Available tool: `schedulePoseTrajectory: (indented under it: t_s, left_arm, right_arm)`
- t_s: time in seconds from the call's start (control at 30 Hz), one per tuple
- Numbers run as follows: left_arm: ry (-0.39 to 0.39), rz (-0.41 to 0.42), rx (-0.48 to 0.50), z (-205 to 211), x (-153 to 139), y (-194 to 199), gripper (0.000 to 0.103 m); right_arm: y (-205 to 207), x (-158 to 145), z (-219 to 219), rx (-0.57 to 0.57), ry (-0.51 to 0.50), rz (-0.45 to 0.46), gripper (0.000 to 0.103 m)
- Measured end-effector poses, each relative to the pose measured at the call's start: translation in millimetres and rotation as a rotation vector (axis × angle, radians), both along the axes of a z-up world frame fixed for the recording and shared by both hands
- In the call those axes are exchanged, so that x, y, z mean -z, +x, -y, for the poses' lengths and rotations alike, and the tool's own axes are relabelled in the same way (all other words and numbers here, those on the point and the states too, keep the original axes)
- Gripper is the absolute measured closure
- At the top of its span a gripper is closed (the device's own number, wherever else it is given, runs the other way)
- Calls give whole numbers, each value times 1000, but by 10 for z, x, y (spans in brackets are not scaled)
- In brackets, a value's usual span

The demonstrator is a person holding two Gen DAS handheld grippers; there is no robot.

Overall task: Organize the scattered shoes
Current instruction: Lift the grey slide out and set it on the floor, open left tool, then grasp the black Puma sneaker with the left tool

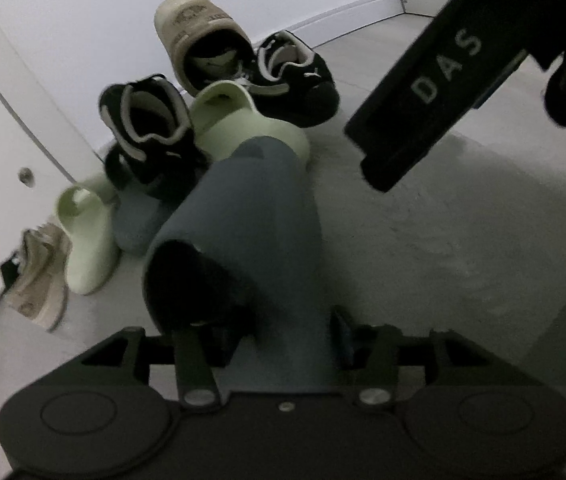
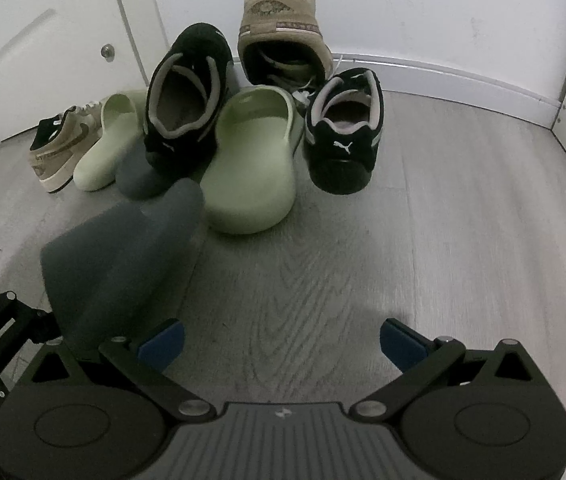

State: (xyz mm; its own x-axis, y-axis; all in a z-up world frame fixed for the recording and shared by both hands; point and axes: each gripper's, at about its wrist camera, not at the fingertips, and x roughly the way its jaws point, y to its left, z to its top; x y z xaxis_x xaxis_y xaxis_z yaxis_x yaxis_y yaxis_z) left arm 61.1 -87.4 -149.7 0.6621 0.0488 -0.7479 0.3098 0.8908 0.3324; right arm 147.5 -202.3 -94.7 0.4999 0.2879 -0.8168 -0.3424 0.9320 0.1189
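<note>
Left gripper (image 1: pixel 283 336): a grey-blue foam slide (image 1: pixel 243 216) sits between its fingers, heel end toward the camera, toe pointing at the pile. The fingers are apart; whether the pads press on the slide's sides I cannot tell, as the slide hides the left pad. In the right wrist view the same slide (image 2: pixel 123 252) lies tilted over the grey wood-look floor (image 2: pixel 403 240), just in front of the pile.

Right gripper (image 2: pixel 281 340): blue pads spread wide, nothing between them, only bare floor. Its black body, lettered "DAS", shows at the upper right of the left wrist view (image 1: pixel 435 92).

Landmark: pale green slide (image 2: pixel 253 160) at the middle of the pile.
- Touching its left side: black Puma sneaker (image 2: pixel 187 92), standing toe-up, propped on a second grey-blue slide (image 2: pixel 143 176).
- Just right of it: second black Puma sneaker (image 2: pixel 343 132), heel toward the camera.
- Behind it, against the white wall (image 2: pixel 443 8): tan high-top sneaker (image 2: pixel 283 28), tipped with its opening down.
- Farther left: second pale green slide (image 2: pixel 107 144), then a tan low sneaker (image 2: pixel 63 144), near the white door (image 2: pixel 43 40).
</note>
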Motion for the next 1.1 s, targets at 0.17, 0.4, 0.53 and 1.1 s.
schedulePoseTrajectory:
  t_s: [0.17, 0.4, 0.53, 1.1]
  left_arm:
    - [-88, -45, 6, 0, 8, 23, 53]
    - [-184, -56, 22, -39, -188, 56, 53]
    - [-255, -85, 44, -192, -433, -53, 53]
    - [-308, 235, -248, -806, -799, 1129, 51]
  right_arm:
    - [23, 37, 8, 0, -6, -9, 0]
    - [53, 57, 42, 12, -7, -15, 0]
    - [60, 50, 82, 23, 1, -16, 0]
    - [364, 126, 142, 59, 66, -29, 0]
